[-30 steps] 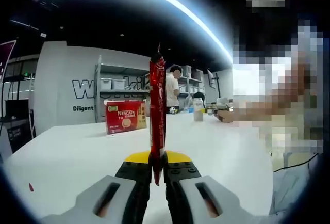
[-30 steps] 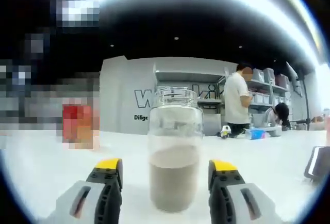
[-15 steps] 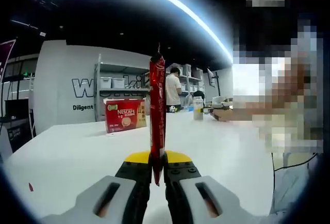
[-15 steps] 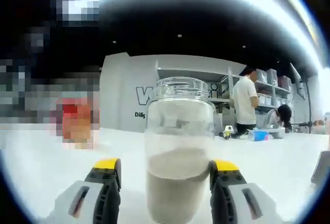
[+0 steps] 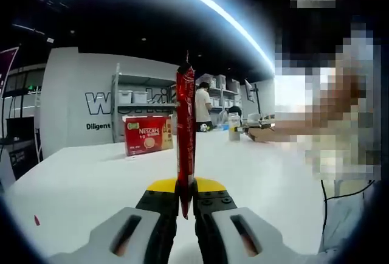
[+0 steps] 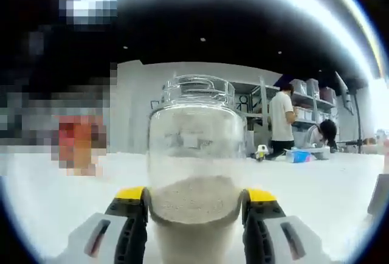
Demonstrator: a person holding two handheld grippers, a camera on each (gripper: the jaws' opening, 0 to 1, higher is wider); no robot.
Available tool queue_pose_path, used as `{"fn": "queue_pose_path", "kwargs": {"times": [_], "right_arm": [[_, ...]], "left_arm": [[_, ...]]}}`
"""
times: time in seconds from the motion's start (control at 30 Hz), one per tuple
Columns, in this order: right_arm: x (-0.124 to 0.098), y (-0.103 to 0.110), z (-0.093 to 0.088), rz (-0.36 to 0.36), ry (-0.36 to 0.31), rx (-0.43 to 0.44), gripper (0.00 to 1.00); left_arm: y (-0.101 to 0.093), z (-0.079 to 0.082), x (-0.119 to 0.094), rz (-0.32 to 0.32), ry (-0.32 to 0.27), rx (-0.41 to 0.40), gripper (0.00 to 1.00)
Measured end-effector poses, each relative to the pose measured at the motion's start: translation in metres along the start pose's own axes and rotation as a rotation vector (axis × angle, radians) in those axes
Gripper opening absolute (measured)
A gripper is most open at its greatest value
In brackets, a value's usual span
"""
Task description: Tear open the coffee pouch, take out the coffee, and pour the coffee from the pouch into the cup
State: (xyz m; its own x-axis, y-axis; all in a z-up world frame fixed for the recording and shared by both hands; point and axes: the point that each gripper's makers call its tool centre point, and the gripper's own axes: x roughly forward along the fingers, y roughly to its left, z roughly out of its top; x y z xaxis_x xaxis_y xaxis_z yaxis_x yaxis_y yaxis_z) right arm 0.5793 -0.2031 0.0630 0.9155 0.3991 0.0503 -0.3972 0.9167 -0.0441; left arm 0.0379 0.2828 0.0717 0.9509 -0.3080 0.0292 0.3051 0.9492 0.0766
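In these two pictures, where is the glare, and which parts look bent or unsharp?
Left gripper view: a bright ceiling light strip curves in an arc from fisheye distortion, while the red coffee stick held in the left tool is sharp. Right gripper view: a glaring band arcs across the top, and the close glass jar between the right tool's jaws looks soft and swollen.

Left gripper [image 5: 185, 206]: grey jaw housings with slotted openings, black finger blocks with screws, yellow tips. Right gripper [image 6: 194, 206]: same grey housings, black fingers, yellow caps.
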Motion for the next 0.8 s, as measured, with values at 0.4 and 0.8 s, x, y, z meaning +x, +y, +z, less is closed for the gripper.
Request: {"fn": "queue_pose_path", "kwargs": {"times": [0.4, 0.8], "right_arm": [[-0.0006, -0.0016, 0.0014, -0.002, -0.009, -0.018, 0.63], [0.0038, 0.0005, 0.0015, 0.006, -0.013, -0.061, 0.61]], "left_arm": [[-0.001, 0.0016, -0.001, 0.004, -0.009, -0.002, 0.11], [-0.0005, 0.0016, -0.0008, 0.006, -0.016, -0.002, 0.11]]}}
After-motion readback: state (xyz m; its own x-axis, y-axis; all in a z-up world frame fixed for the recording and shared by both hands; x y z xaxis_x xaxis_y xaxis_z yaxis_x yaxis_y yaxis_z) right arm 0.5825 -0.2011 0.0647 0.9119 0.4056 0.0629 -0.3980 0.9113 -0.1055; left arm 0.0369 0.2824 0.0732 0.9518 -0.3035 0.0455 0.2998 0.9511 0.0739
